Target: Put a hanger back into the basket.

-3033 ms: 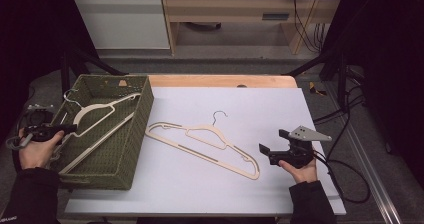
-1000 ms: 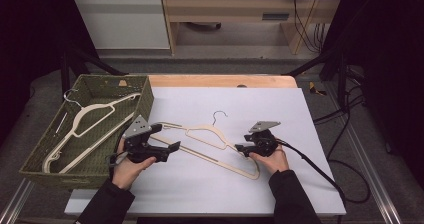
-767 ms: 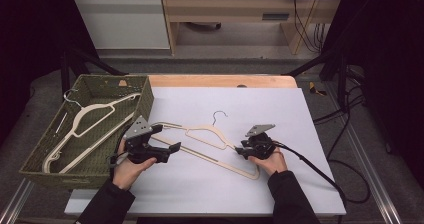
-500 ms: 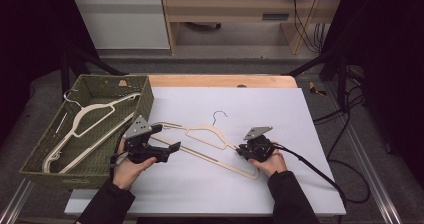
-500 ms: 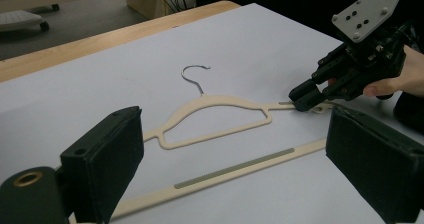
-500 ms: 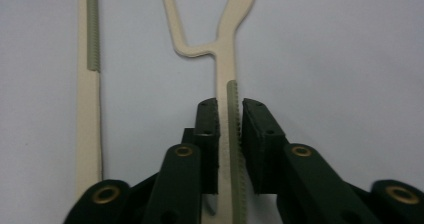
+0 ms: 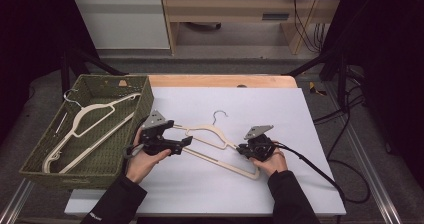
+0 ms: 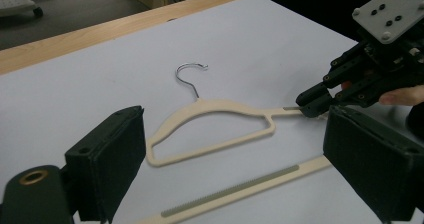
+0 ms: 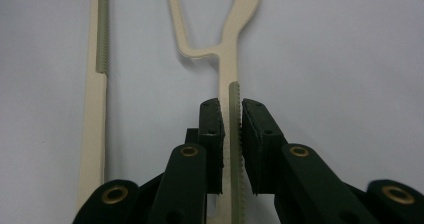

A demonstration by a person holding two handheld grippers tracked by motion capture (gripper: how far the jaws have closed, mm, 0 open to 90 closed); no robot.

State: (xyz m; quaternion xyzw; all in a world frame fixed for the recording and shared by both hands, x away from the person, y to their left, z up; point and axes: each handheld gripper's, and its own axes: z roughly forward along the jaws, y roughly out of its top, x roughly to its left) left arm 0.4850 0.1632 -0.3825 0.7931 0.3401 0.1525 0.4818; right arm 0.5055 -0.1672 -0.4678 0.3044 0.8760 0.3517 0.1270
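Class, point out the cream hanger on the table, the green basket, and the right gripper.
cream hanger (image 7: 206,130), high view, shoulder.
green basket (image 7: 143,105), high view, right wall.
right gripper (image 9: 230,129), right gripper view, between fingertips.

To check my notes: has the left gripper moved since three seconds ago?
Yes. The left gripper moved right, from the basket's left wall onto the white table, beside the hanger.

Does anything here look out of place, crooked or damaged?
Nothing looks damaged. The cream hanger lies flat, slanted across the white table. Another hanger sticks its hook over the green basket rim.
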